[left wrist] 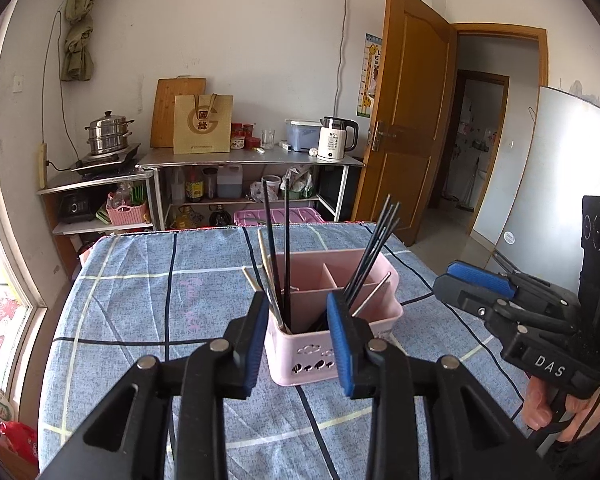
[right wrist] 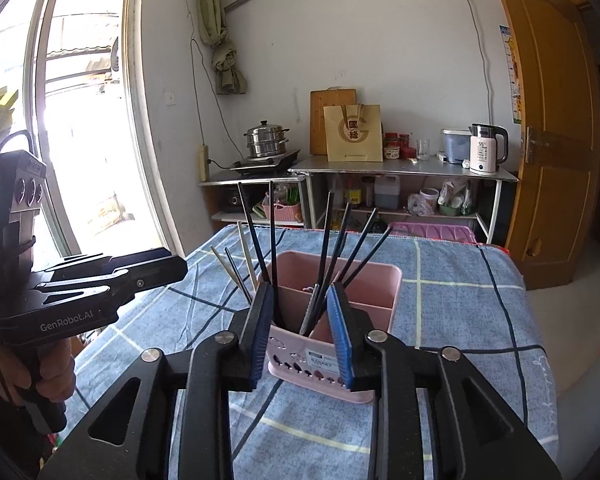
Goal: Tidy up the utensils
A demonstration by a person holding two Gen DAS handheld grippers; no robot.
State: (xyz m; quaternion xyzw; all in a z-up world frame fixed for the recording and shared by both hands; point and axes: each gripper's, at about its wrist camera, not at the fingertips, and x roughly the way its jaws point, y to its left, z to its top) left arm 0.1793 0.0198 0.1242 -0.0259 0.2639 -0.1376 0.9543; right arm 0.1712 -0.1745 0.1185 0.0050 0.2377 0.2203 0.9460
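Note:
A pink divided utensil basket [left wrist: 332,356] stands on the blue checked tablecloth [left wrist: 140,300]; it also shows in the right wrist view [right wrist: 364,280]. Black chopsticks [left wrist: 278,248] stand in its near left compartment with a few pale ones, and another black bundle [left wrist: 374,252] leans right. A metal utensil handle [left wrist: 374,292] leans on the rim. My left gripper [left wrist: 296,336] is open and empty just before the basket. My right gripper [right wrist: 302,328] is open and empty, close to the basket's front; it shows at the right in the left wrist view [left wrist: 476,284].
Metal shelves [left wrist: 252,160] with a kettle [left wrist: 336,138], paper bag, cutting board and steamer pot [left wrist: 108,132] stand behind the table. A wooden door [left wrist: 412,120] is open at the right. A window [right wrist: 60,120] is at the left.

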